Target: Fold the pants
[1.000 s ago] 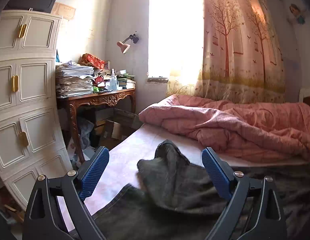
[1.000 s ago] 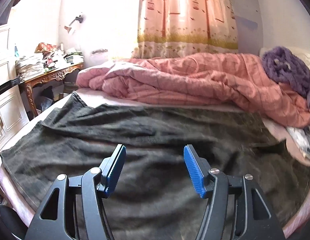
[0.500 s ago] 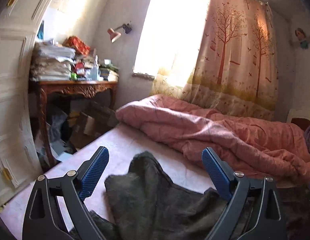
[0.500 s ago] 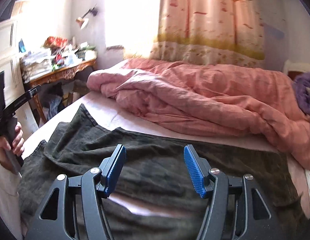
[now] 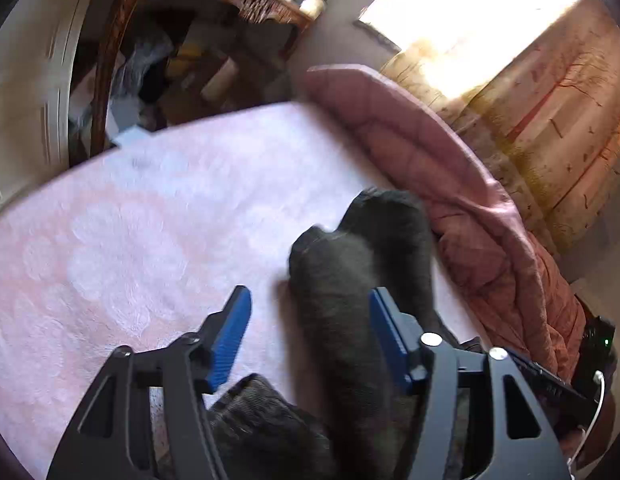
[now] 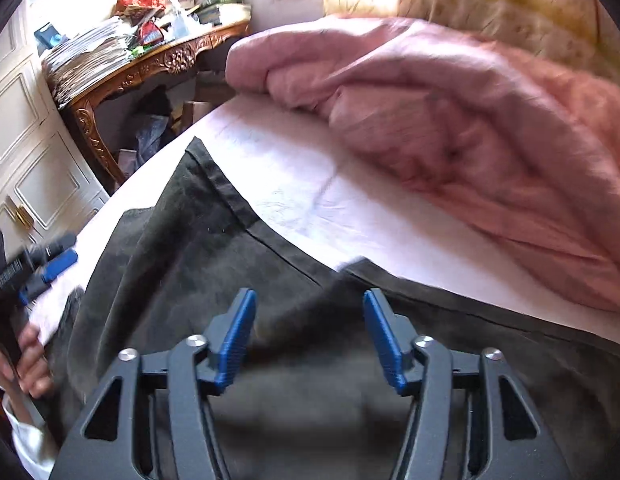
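A: Status on the tongs?

B: I've got the left gripper [image 5: 310, 332] about half open, jaws closing. A raised ridge of the dark pants [image 5: 342, 320] runs up between the blue pads, close against the pad on the right side of the frame; gap on the other side. Pads aren't pressing from both sides, so no grip from what I see.

A: Right side?

B: Right gripper [image 6: 308, 334] also roughly half open and closing. It points down at the pants [image 6: 230, 260], with a fold edge just past the tips. Fabric lies under and between the fingers, but I can't see either pad pinching it. Frame's a bit blurred.

A: Where's the garment?

B: Spread on the pale pink sheet [image 5: 150, 220], filling the lower half of my right wrist view. One hemmed corner reaches toward the upper left of that frame, near the bed edge. In the left wrist view it's bunched into a hump at bottom centre.

A: Anything else around it?

B: Pink quilt [image 6: 470, 120] heaped along the upper right, apart from the pants. Carved wooden desk [image 6: 158, 60] with paper stacks at upper left. The person's hand [image 6: 26, 364] holding the left gripper shows at the lower left edge of the right wrist view.
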### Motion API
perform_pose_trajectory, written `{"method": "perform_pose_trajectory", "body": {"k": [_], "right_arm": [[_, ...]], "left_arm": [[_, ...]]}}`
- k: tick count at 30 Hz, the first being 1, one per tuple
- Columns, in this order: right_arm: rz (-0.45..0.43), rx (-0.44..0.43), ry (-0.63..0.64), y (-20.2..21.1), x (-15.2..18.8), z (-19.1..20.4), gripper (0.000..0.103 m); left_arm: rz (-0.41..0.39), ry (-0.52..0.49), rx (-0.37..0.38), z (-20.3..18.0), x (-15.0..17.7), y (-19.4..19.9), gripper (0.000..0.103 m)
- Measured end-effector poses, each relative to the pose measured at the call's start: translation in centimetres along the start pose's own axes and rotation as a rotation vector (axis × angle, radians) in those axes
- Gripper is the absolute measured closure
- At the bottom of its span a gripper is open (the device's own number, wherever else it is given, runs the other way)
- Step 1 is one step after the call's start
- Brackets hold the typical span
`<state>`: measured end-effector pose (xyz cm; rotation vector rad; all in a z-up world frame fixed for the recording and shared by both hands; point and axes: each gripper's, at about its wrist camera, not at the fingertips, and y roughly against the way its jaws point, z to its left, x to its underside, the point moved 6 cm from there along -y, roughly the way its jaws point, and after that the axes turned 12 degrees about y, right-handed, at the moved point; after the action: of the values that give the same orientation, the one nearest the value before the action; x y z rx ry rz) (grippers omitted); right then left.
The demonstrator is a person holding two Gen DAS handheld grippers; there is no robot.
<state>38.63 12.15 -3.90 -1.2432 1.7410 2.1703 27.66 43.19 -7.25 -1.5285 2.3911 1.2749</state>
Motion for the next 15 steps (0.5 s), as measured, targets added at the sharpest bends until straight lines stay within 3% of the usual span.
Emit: {"method": "perform_pose_trajectory", "body": {"k": [3,8,10,12,15], "right_arm": [[-0.008,-0.083,-0.027,-2.8,-2.1,1.2,0.049],[-0.029,-0.176,0.001,-5.5,-6.5,4.4,0.049],[-0.025,-0.157,0.017,-6.5,-8.4,5.4,0.047],[-0.026,-0.151,0.015,-7.5,-10.3,6.3,0.032],[-0.043,-0.125,0.002,-9.1,-12.8,7.3,0.029]], "left_arm": [[0.070,0.030,0.021,0.3,0.6,-1.9,0.053],[0.064,0.015,-0.004,-0.1,1.1,-2.5,0.053],[0.064,0.017,-0.007,-0.1,1.1,-2.5,0.053],[0.060,0.040,-0.009,0.1,1.0,-2.4,0.052],[0.049,0.047,-0.022,0.3,0.9,-2.4,0.051]]}}
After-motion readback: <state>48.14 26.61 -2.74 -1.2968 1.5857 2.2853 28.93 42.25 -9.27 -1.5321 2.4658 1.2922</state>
